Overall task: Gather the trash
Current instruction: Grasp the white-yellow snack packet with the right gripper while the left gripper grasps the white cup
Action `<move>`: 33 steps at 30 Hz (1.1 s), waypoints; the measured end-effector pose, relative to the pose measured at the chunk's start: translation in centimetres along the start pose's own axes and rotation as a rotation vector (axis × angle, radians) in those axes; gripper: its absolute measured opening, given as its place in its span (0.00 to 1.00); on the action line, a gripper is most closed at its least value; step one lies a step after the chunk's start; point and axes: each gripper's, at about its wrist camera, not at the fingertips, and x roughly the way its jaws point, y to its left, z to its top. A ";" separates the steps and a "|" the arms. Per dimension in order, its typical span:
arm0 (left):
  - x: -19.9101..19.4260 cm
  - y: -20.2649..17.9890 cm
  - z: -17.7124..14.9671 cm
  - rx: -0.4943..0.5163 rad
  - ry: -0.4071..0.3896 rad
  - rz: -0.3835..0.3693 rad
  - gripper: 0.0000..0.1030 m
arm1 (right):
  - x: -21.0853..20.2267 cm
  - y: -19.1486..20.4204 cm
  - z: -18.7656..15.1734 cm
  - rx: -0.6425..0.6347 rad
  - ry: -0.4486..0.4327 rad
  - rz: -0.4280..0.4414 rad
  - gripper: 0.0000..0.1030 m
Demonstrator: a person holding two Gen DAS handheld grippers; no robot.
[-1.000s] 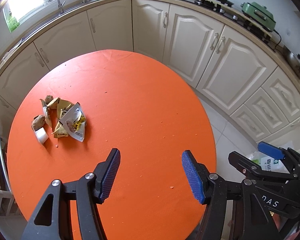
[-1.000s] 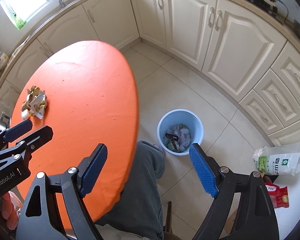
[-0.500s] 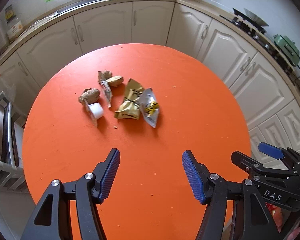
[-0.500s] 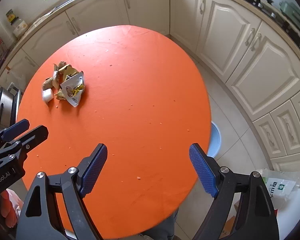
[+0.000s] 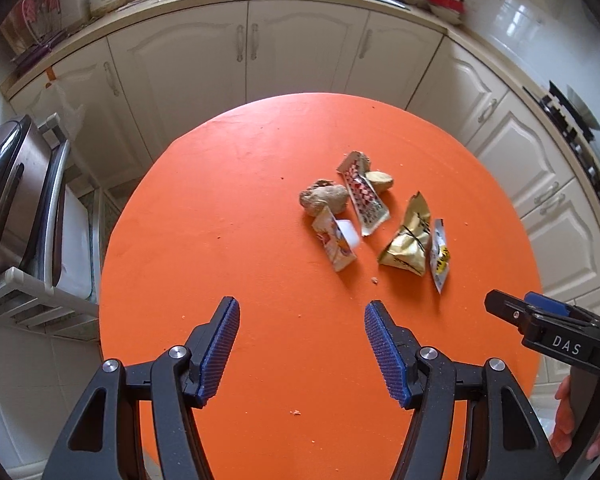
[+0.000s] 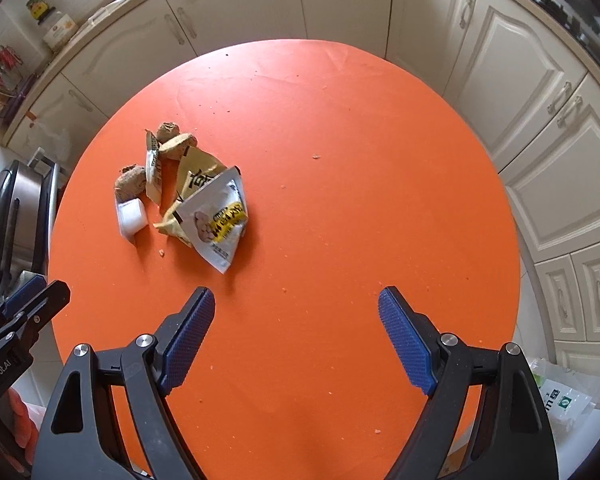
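Overhead now, we look steeply down on the round orange table (image 5: 260, 240), with both of our tools above its near edge.

Left gripper (image 5: 302, 350): black frame, blue ribbed pads, jaws parted about halfway, nothing between them, bare orange showing through the gap.

Right gripper (image 6: 296, 340): same build, jaws spread wide, likewise empty. Its tip pokes in at the right edge of the left view.

Trash sits in one loose heap on the tabletop, right of centre in the left view and upper left in the right view:
- crumpled gold foil snack bag (image 5: 408, 240)
- flat white pouch with yellow print (image 6: 220, 220), leaning on the gold bag, lying nearest our right pads
- red-and-white checked wrapper (image 5: 364, 196)
- small white cup (image 6: 131, 216) on its side
- brown lumps (image 5: 324, 200), possibly food scraps; we cannot tell

No piece is touched by either tool; the heap is well apart from both sets of pads.

Why the pose: we judge the jaws are held parted and aimed downward so either can drop onto a wrapper. The heap being bunched should let us pick the pieces off one after another. No bin shows in either view.
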 end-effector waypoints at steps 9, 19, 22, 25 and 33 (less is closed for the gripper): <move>1.9 3.7 1.2 -0.081 0.033 0.011 0.59 | 4.1 2.9 4.8 -0.019 0.104 0.045 0.83; 4.8 5.0 2.7 -0.114 0.079 -0.013 0.59 | 7.1 5.1 6.6 -0.029 0.159 0.086 0.66; 5.5 4.6 3.1 -0.108 0.090 -0.014 0.59 | 7.2 4.3 6.5 -0.026 0.164 0.150 0.63; 6.1 4.2 3.5 -0.098 0.095 -0.023 0.59 | 6.9 3.3 6.0 -0.019 0.172 0.203 0.53; 7.6 2.4 4.5 -0.112 0.091 -0.041 0.59 | 5.4 0.4 4.3 -0.027 0.160 0.182 0.28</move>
